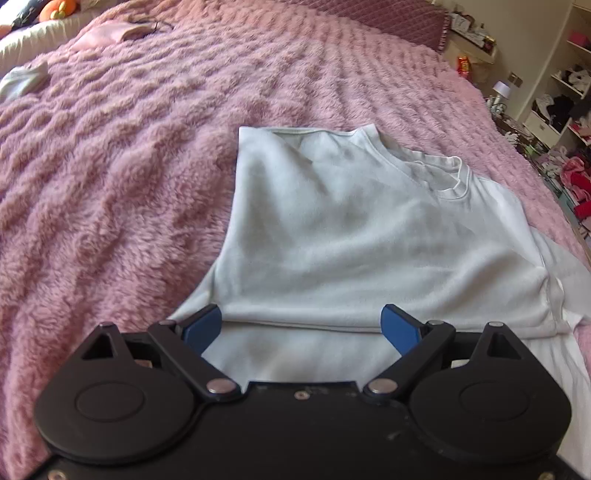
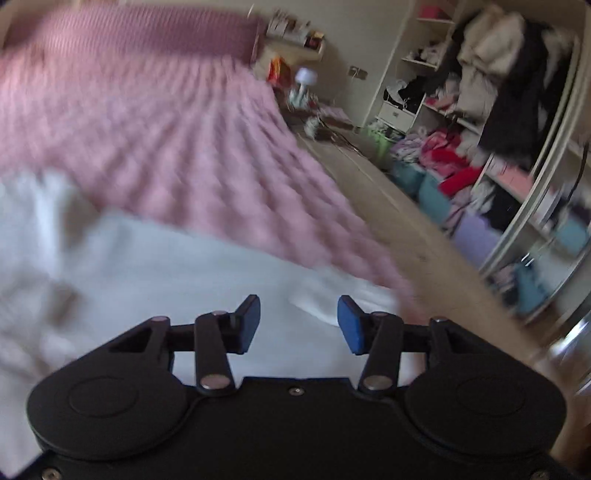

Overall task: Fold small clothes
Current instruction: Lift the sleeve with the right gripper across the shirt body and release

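Left hand-held gripper (image 1: 302,326): jaws spread wide, blue pads (image 1: 400,326) clear of the cloth; it hangs over the near folded edge of the shirt, nothing between the pads.
Right hand-held gripper (image 2: 299,323): jaws partly spread, nothing pinched; white cloth lies below and beyond the pads; the view is blurred.
White shirt (image 1: 351,236): lies on the bed, one side folded over the body, round collar (image 1: 456,181) toward the far right, a straight fold edge running across just ahead of the left pads; in the right wrist view it fills the lower left as a pale mass.
Bed (image 1: 110,184): covered by a fluffy pink blanket, ridged in rows.
Pink garment (image 1: 110,33): far left on the blanket, well apart from the shirt.
Pale small cloth (image 1: 24,81): left edge of the bed, also well apart.
Wardrobe shelves (image 2: 480,110): to the right of the bed, stuffed with mixed clothes.
Floor (image 2: 406,221): pale wood, between bed and wardrobe.
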